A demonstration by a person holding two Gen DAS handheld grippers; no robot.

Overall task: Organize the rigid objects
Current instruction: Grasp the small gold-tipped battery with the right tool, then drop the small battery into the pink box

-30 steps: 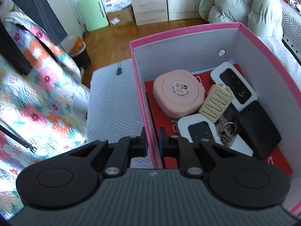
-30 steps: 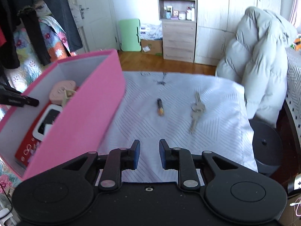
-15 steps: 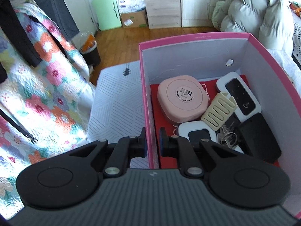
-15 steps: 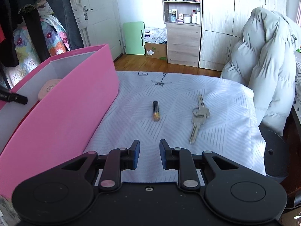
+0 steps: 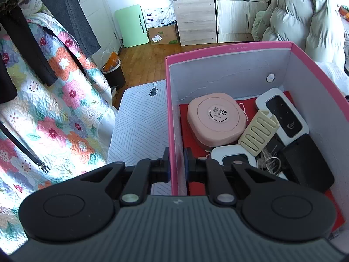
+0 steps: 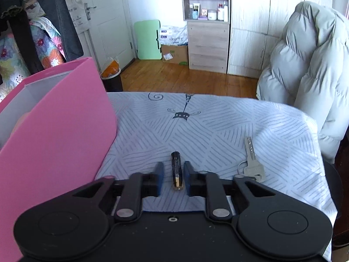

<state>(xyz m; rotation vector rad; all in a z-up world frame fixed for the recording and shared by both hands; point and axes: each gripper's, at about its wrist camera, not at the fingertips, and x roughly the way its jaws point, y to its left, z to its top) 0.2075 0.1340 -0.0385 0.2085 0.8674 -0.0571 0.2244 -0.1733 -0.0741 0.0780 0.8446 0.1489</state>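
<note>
My left gripper (image 5: pixel 176 163) is shut on the near left wall of the pink box (image 5: pixel 229 48). Inside lie a pink round case (image 5: pixel 216 120), two white devices (image 5: pixel 281 113), a cream slotted piece (image 5: pixel 257 133), a black case (image 5: pixel 305 161) and a key ring (image 5: pixel 270 163). In the right wrist view a small black battery (image 6: pixel 176 166) with a gold end lies on the striped bed cover (image 6: pixel 196 126), between the jaws of my right gripper (image 6: pixel 173 170). Those jaws are closing, and a gap still shows at the left pad. A silver key (image 6: pixel 253 163) lies to the right.
The pink box (image 6: pixel 65 131) stands close on the right gripper's left. A grey puffer coat (image 6: pixel 305 65) hangs past the bed's right edge. A floral quilt (image 5: pixel 54 109) borders the bed on the left. Wood floor, a small bin (image 5: pixel 113 74) and cupboards lie beyond.
My right gripper has moved forward and down from short of the battery until it straddles it. The left gripper keeps its hold on the box wall and has tilted a little.
</note>
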